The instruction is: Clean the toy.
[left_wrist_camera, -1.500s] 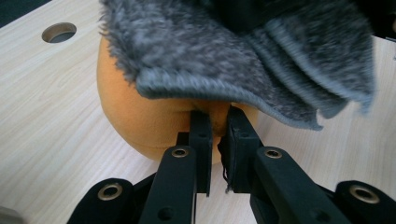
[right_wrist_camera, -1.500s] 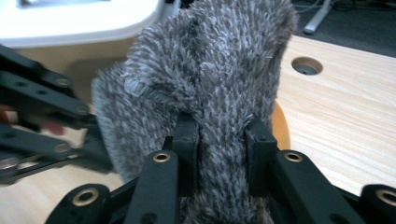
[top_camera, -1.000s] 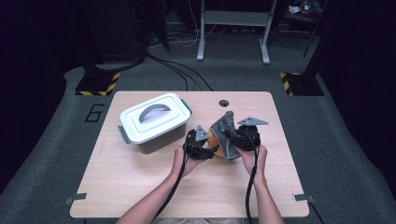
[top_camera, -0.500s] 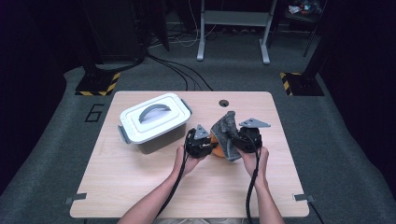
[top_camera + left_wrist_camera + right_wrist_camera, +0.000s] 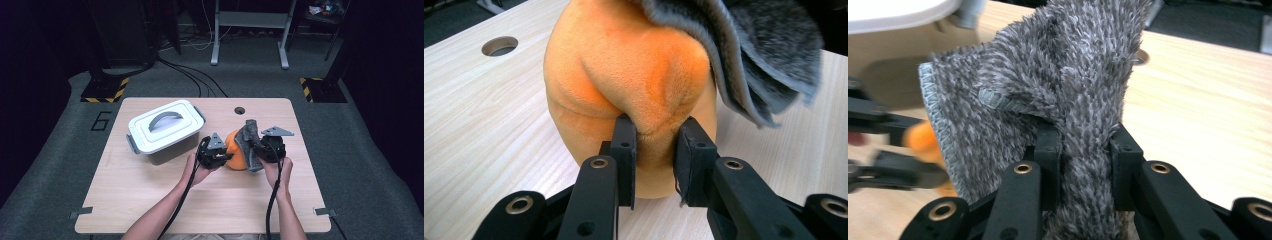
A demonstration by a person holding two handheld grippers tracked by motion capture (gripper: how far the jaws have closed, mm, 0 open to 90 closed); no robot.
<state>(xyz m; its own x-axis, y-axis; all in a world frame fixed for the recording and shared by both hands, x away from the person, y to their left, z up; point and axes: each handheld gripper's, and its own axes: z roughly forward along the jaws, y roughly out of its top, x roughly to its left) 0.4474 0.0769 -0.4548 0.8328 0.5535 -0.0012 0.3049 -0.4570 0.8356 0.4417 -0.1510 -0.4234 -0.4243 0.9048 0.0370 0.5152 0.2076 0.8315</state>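
Left gripper [image 5: 655,150] pinches a fold of the orange plush [image 5: 629,80] near the bench's [image 5: 150,200] middle; right gripper [image 5: 1083,150] clamps the grey cloth [image 5: 1058,85] draped over it, hiding the plush's right side. Lidded box [image 5: 165,131] sits just left, toward the far edge

Left hand-held gripper [image 5: 220,156] clamped, forearm rising from the counter's near edge. Right hand-held gripper [image 5: 261,150] likewise clamped, level with it.

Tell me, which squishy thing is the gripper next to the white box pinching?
The orange plush, held by the left gripper. The other soft thing, the grey fuzzy cloth, is in the right gripper.
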